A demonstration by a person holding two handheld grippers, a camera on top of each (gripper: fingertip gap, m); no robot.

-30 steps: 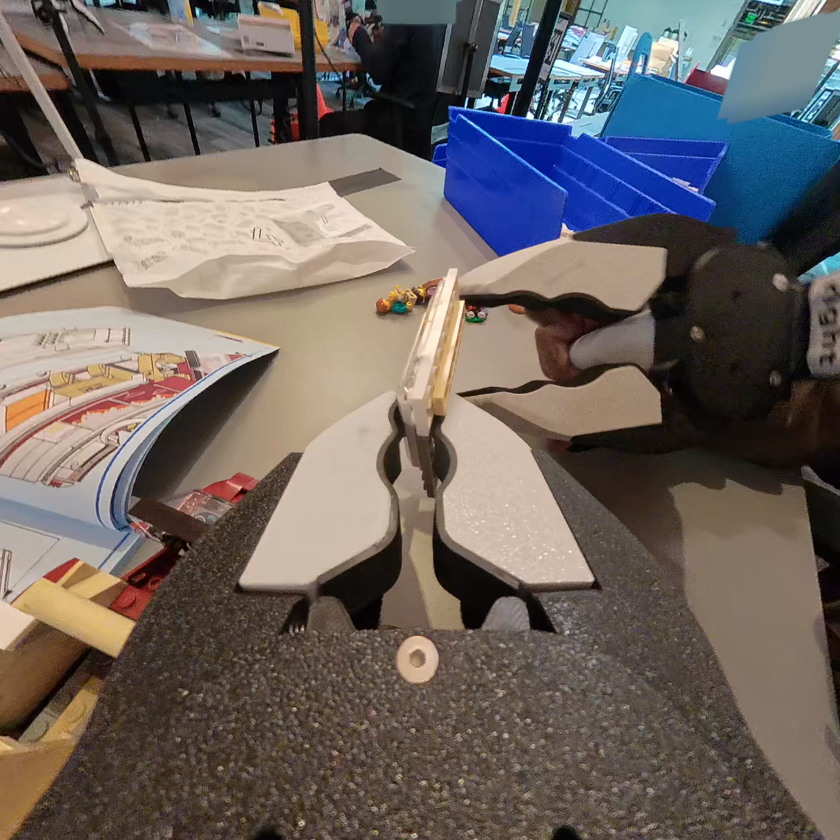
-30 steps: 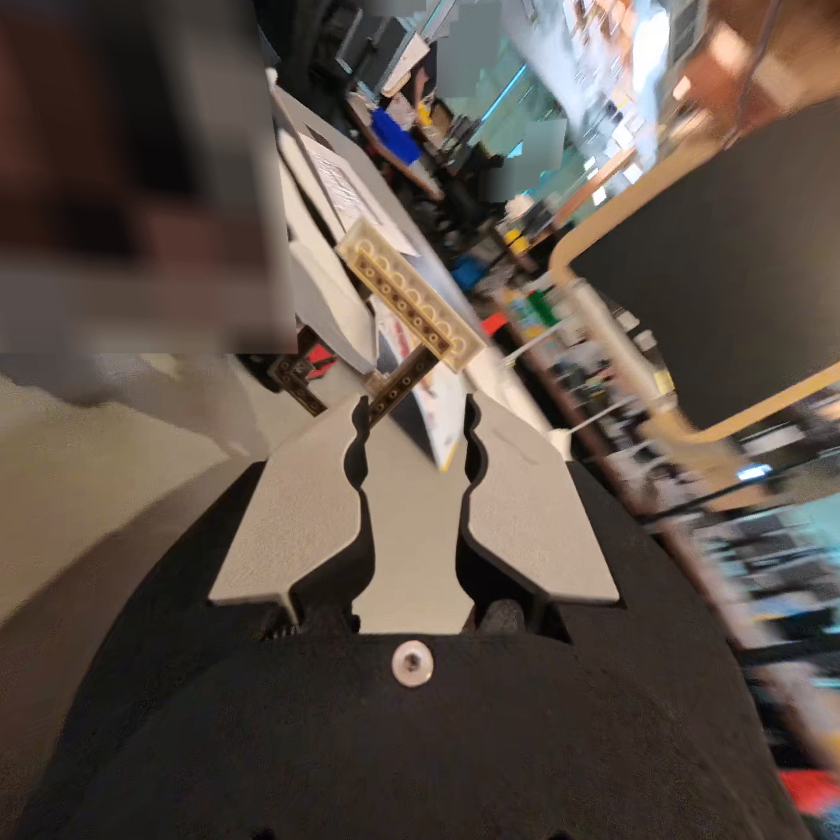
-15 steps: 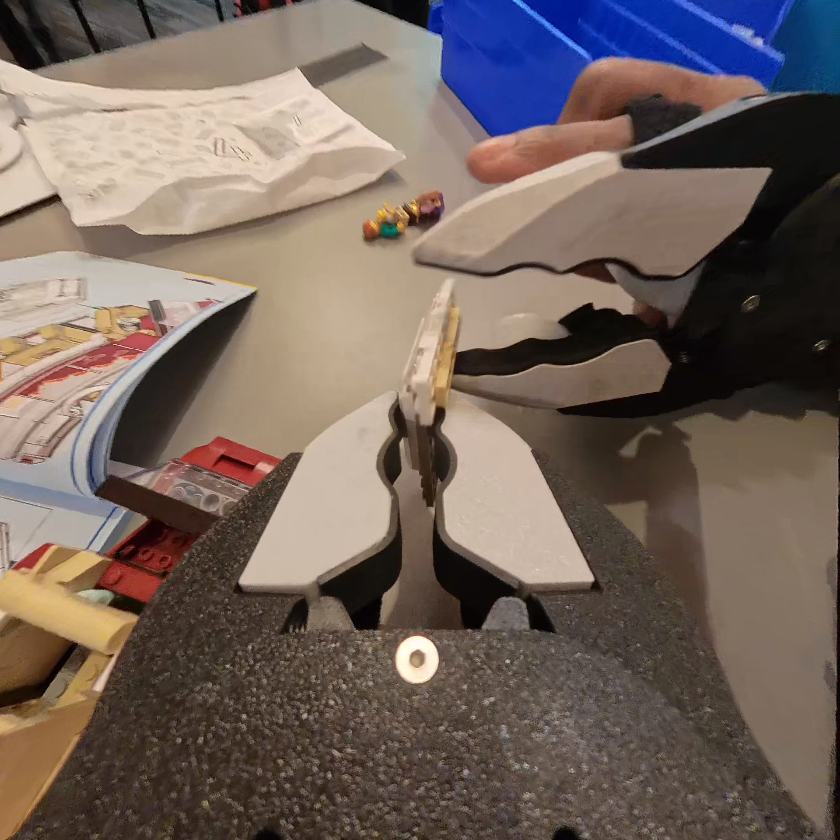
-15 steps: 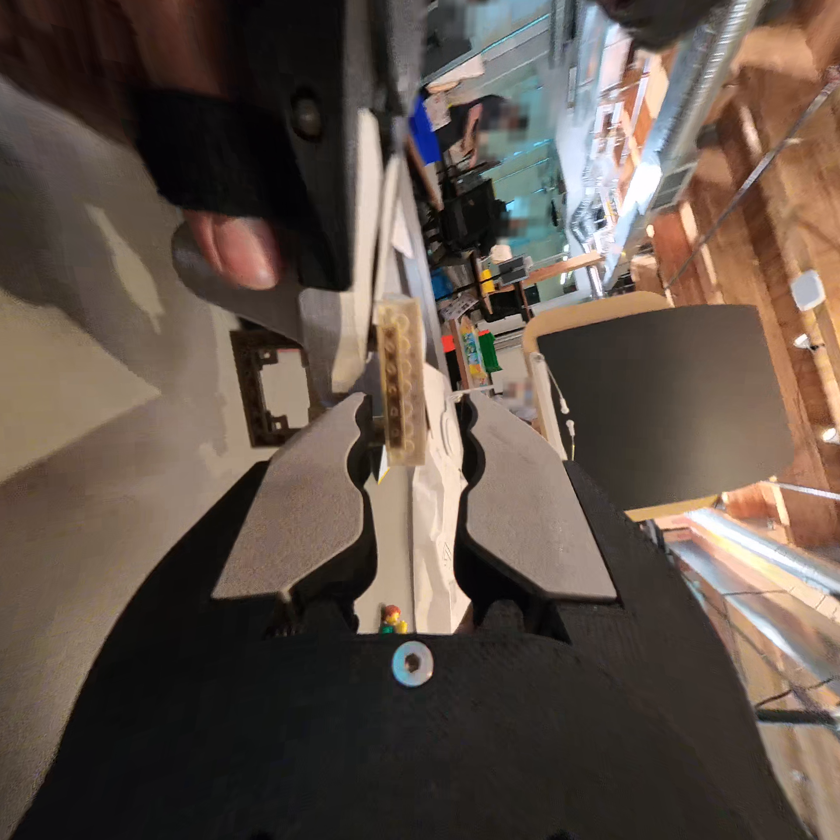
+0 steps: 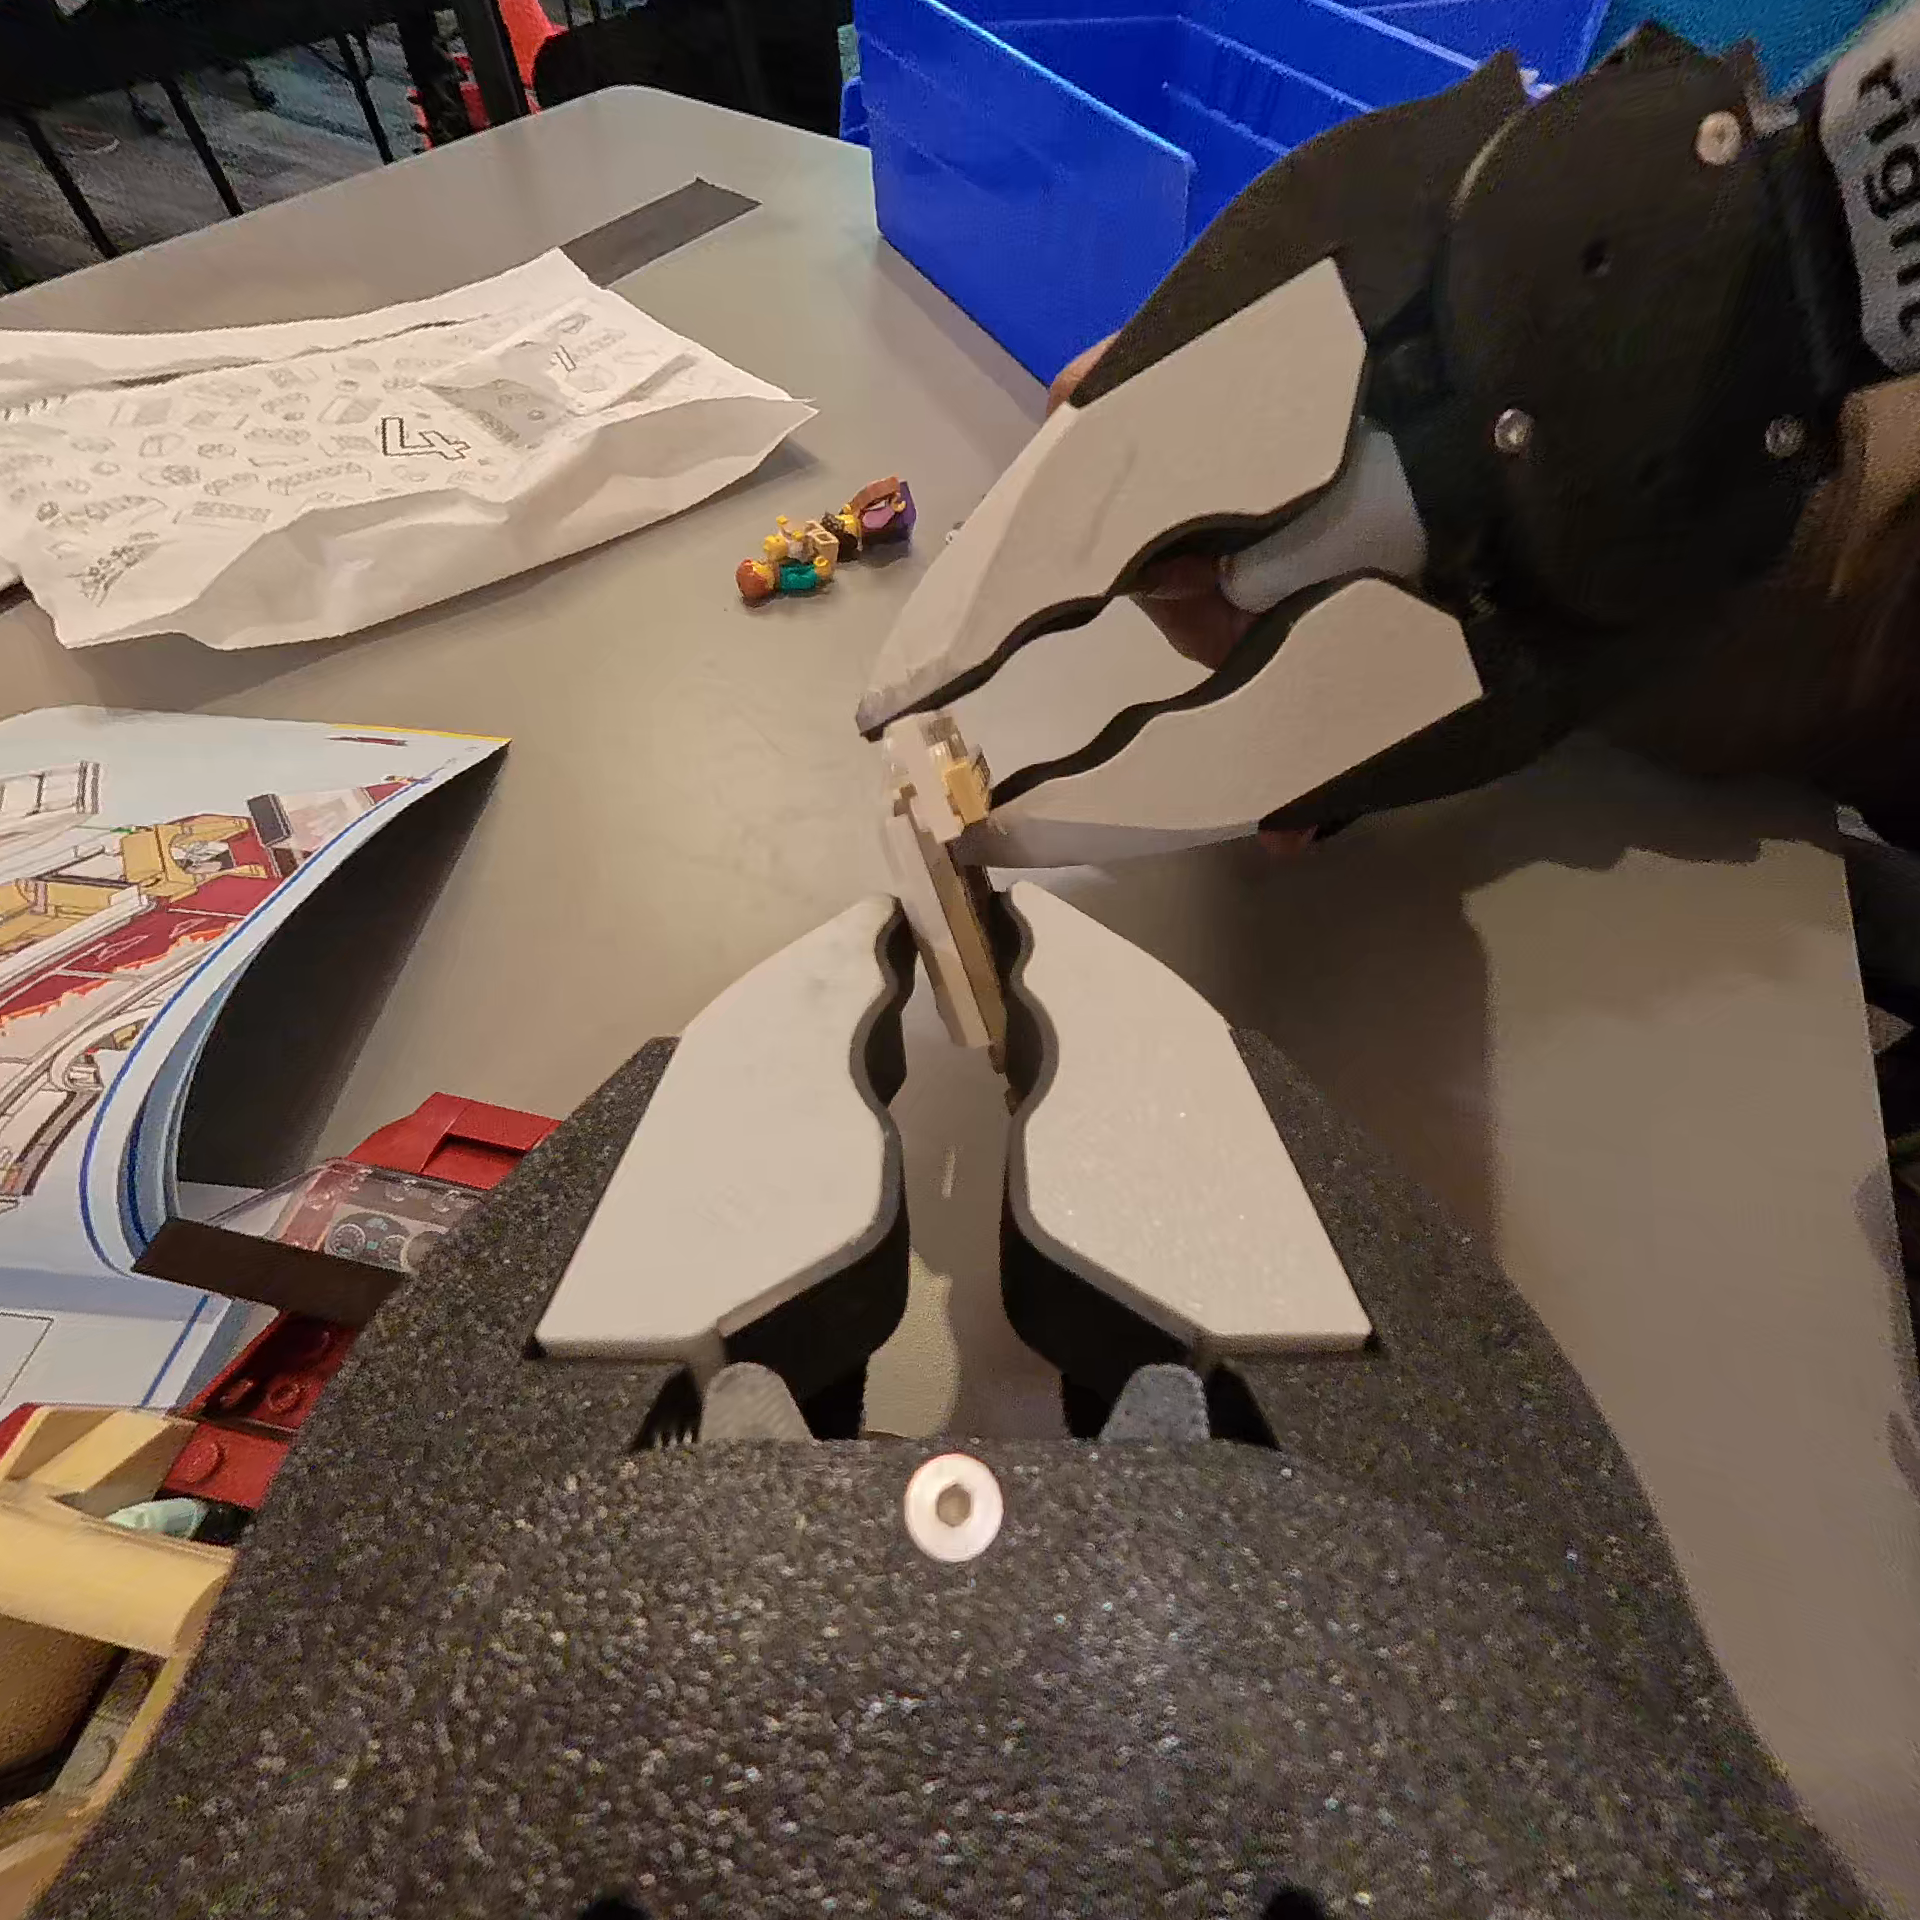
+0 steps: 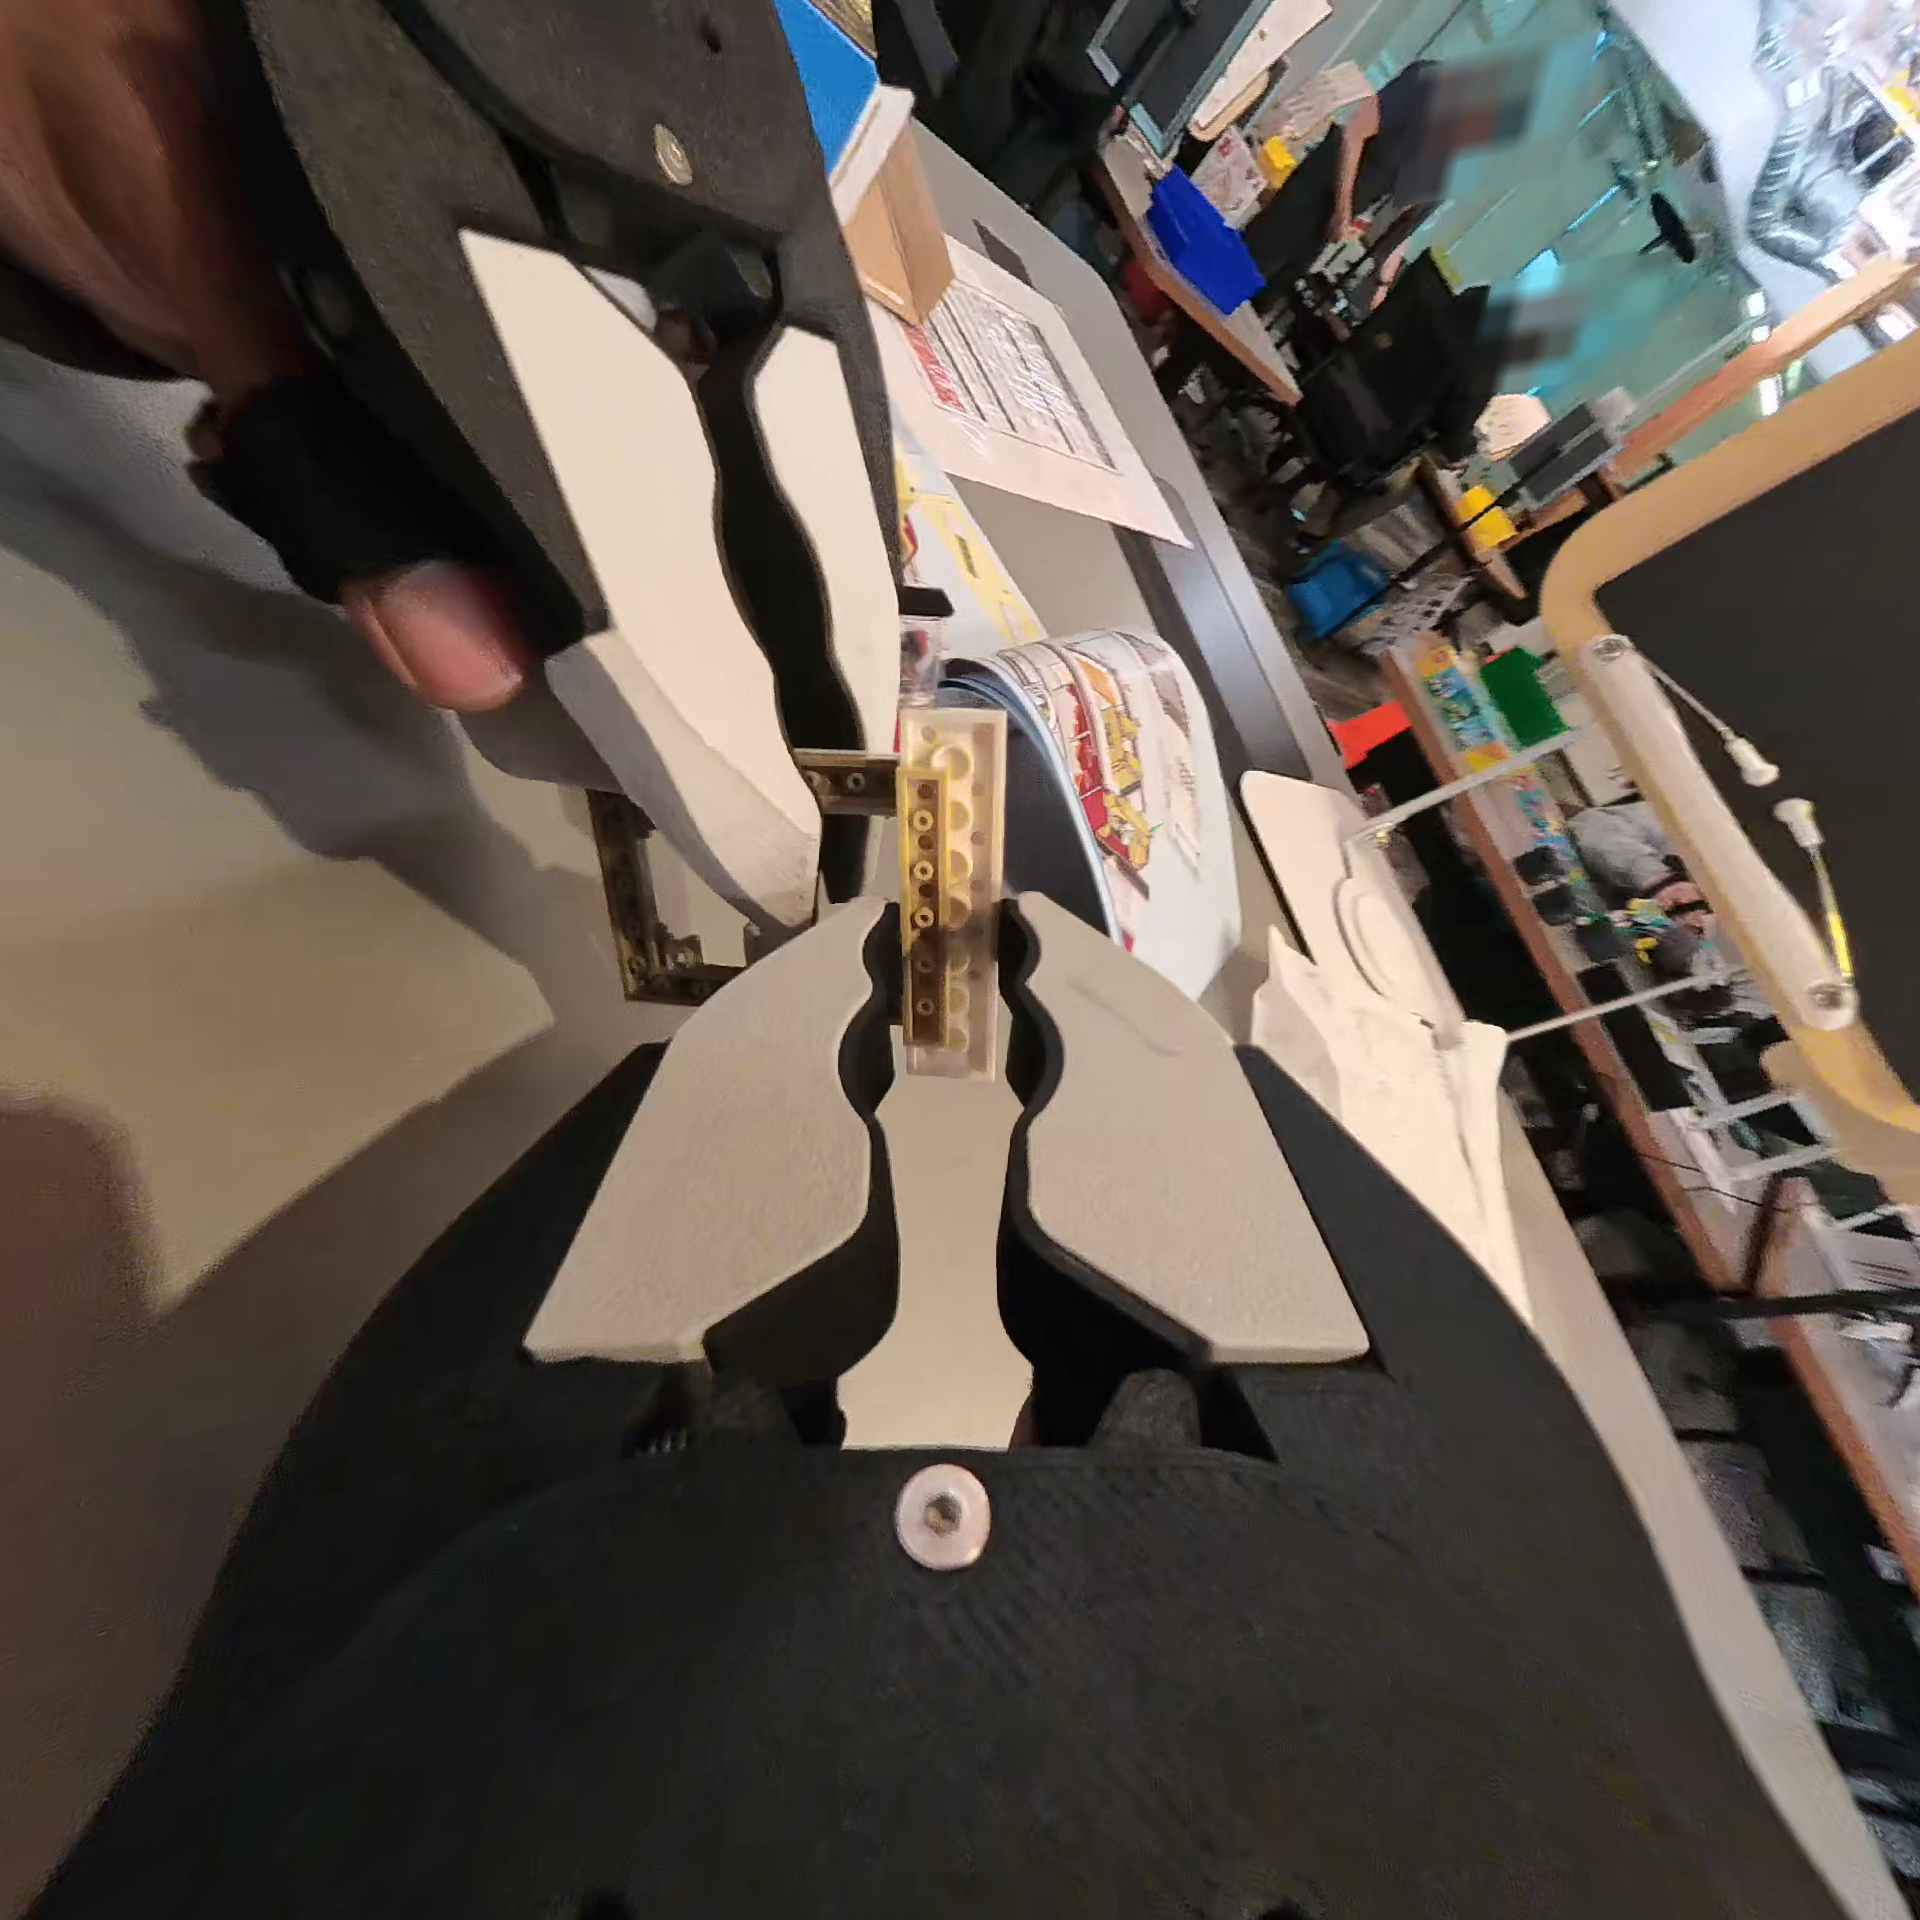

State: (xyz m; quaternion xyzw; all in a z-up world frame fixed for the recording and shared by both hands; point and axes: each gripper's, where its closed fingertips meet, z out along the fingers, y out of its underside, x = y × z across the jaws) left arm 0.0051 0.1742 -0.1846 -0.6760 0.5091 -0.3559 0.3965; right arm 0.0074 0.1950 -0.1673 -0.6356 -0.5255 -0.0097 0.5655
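Wedged aslant between the fingertips of the left gripper (image 5: 951, 914): a flat toy-brick assembly of white and tan plates on a dark brown frame (image 5: 961, 966). Lower end sunk between the left gripper's two grey fingers (image 5: 769, 1122), white face against the left tip, brown edge against the hollow of the right pad. Clenched on it, with the plates leaning leftward rather than standing square.

Upper end of the assembly jutting out beyond the left gripper's tips and caught there by the right gripper (image 6: 948, 909), reaching in from the right of the left gripper and tilted downward. Clenched too: one grey finger on each long edge of the white plate, studs and underside holes facing the right wrist camera, pads pressing on both sides. Held off the grey table (image 5: 675, 727), above the bare patch just ahead of the left gripper.

Farther ahead of the left gripper, lying on the table: a small cluster of colourful toy minifigures (image 5: 826, 540). Ahead and to its left, a crumpled white printed paper bag (image 5: 364, 447). Directly to its left, an open illustrated instruction booklet (image 5: 156, 883), with dark red bricks (image 5: 457, 1132) tucked beside the left gripper's foam body. Far ahead and to its right, blue plastic bins (image 5: 1039, 177).
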